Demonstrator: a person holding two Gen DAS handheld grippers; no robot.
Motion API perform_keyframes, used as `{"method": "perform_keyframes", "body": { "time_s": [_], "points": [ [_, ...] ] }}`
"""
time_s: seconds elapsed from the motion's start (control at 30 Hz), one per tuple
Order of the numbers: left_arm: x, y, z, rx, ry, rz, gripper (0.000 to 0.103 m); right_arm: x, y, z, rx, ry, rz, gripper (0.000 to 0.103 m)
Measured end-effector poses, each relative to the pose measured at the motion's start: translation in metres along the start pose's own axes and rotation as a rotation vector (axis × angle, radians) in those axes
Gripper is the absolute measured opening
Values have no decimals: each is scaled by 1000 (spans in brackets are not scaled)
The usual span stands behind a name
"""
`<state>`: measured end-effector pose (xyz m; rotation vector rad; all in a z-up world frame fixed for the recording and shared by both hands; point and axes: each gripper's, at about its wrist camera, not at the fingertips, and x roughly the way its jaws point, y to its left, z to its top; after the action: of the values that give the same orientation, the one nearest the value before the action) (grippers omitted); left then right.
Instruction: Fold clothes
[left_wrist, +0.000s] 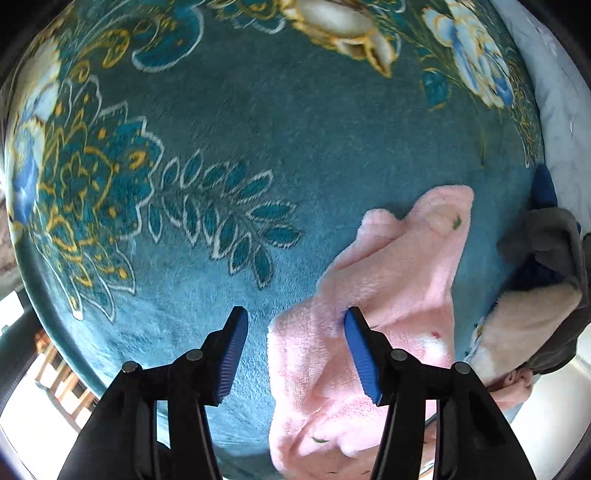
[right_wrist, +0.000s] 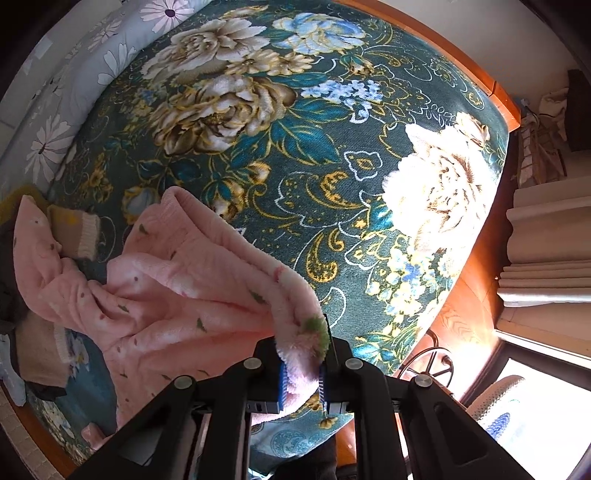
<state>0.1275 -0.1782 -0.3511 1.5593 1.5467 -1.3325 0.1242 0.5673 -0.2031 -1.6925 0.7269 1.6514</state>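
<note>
Spread across both views is a teal floral blanket (left_wrist: 258, 110), and everything you are working on lies on it. Through your left wrist camera, the left gripper (left_wrist: 295, 325) sits at the bottom centre of the frame with its blue-padded jaws spread wide and holding nothing. The left finger hangs over bare blanket; the right finger overlaps the pink fleece garment (left_wrist: 388, 277), whose near edge falls in the gap between the jaws. From there the garment runs up and right towards the centre right of the frame. Further right, at the frame's edge, you have a heap of other clothes (left_wrist: 546, 258) in grey, dark blue and cream, near the garment.

Through your right wrist camera, a pale daisy-print quilt (right_wrist: 66, 110) lines the upper left, beside the blanket. The pink garment fills the lower left, bunched in loose folds, with a tan ribbed cuff (right_wrist: 79, 232) showing beside it at left. One corner of the garment is lifted to the bottom centre, where the right gripper (right_wrist: 301, 369) has its jaws pinched together on it, fleece bulging above the pads. To the right you see a wooden bed frame (right_wrist: 461, 295), then cream curtains (right_wrist: 546, 251) at the frame's right edge.
</note>
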Motion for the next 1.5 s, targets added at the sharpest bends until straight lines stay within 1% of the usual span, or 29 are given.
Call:
{"method": "perform_keyframes", "body": {
  "time_s": [0.07, 0.17, 0.23, 0.3, 0.37, 0.4, 0.5, 0.57, 0.63, 0.67, 0.7, 0.73, 1.0, 1.03, 1.1, 1.17, 1.2, 1.27, 1.33, 1.37, 1.4, 1.47, 1.5],
  "points": [
    [10, 13, -2, -101, 44, -91, 59, -1, 5, -3, -11, 0, -7, 14],
    [23, 21, -8, -241, 116, -271, 59, -2, 14, -6, -25, -1, -14, 14],
    [28, 20, -11, -313, 142, -388, 57, -3, 18, -7, -30, -4, -14, 14],
    [28, 14, -12, -360, 146, -499, 57, -5, 21, -8, -33, -9, -13, 14],
    [23, 1, -11, -343, 129, -568, 57, -7, 24, -9, -38, -14, -12, 14],
    [19, -13, -13, -251, 134, -552, 57, -8, 24, -9, -39, -15, -12, 14],
    [8, -60, -19, 90, 156, -453, 57, -8, 25, -11, -40, -13, -17, 14],
    [1, -102, -47, 432, 155, -311, 57, -6, 25, -12, -38, -9, -22, 14],
    [0, -131, -83, 692, 148, -227, 57, -4, 25, -13, -35, -4, -27, 14],
    [3, -137, -95, 745, 170, -226, 57, -3, 27, -14, -37, -1, -29, 14],
    [7, -142, -105, 776, 199, -236, 57, -2, 28, -14, -39, 1, -31, 14],
    [8, -135, -101, 722, 196, -259, 57, -2, 30, -15, -43, 2, -31, 14],
    [12, -53, -44, 90, 97, -452, 57, -7, 35, -12, -61, -8, -42, 14],
    [11, -44, -38, 30, 85, -476, 57, -6, 35, -12, -59, -5, -45, 14],
    [13, -30, -29, -78, 82, -521, 57, -4, 36, -12, -60, 2, -51, 14],
    [21, -24, -25, -162, 94, -534, 57, -1, 40, -13, -65, 8, -55, 14],
    [26, -23, -25, -187, 105, -530, 57, 0, 42, -13, -69, 11, -57, 14],
    [36, -26, -30, -218, 130, -524, 57, 1, 45, -13, -74, 13, -58, 14],
    [42, -24, -37, -296, 129, -553, 56, 0, 47, -13, -73, 10, -55, 14],
    [44, -22, -41, -346, 123, -585, 55, -1, 46, -12, -70, 8, -53, 14],
    [45, -20, -44, -394, 116, -615, 50, -2, 45, -12, -67, 7, -50, 14],
    [42, -20, -45, -423, 101, -619, 37, -3, 43, -10, -57, 5, -45, 14],
    [37, -23, -42, -396, 92, -582, 18, -3, 41, -10, -53, 4, -42, 14]
  ]
}}
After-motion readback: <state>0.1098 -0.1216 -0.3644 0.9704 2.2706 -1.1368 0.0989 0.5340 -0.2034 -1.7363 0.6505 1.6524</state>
